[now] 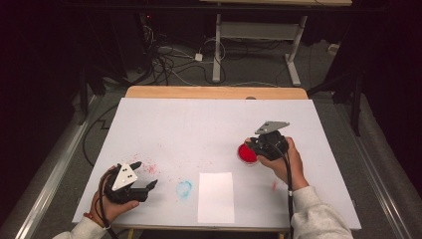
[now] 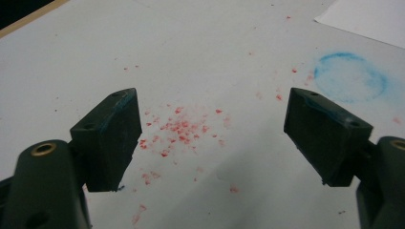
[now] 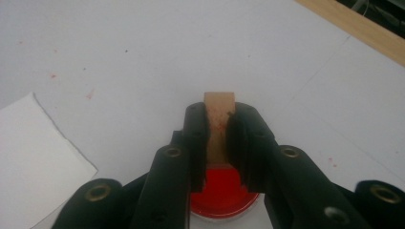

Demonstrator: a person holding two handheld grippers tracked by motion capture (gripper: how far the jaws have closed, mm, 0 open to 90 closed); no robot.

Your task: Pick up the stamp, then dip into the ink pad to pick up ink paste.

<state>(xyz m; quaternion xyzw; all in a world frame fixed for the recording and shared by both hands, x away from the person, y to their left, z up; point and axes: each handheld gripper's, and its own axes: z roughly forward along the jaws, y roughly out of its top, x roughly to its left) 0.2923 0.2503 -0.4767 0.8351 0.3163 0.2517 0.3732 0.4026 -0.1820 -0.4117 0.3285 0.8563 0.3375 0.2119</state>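
Note:
My right gripper (image 3: 217,119) is shut on a small tan wooden block (image 3: 219,101) flecked with red, which sticks out past the fingertips. Directly beneath it sits a round dish of red ink (image 3: 222,193). In the high view, the right gripper (image 1: 259,144) hovers at the right of the table, over the red dish (image 1: 246,154). My left gripper (image 1: 145,174) rests near the front left corner. Its jaws stand wide apart with nothing between them (image 2: 212,119), above a scatter of red specks (image 2: 179,129) on the white table cover.
A small white paper sheet (image 1: 216,197) lies at the front middle of the table, between the two hands. A faint blue ring stain (image 1: 183,188) marks the cover just left of it. The white cover (image 1: 199,124) stretches back to a wooden edge (image 1: 214,92).

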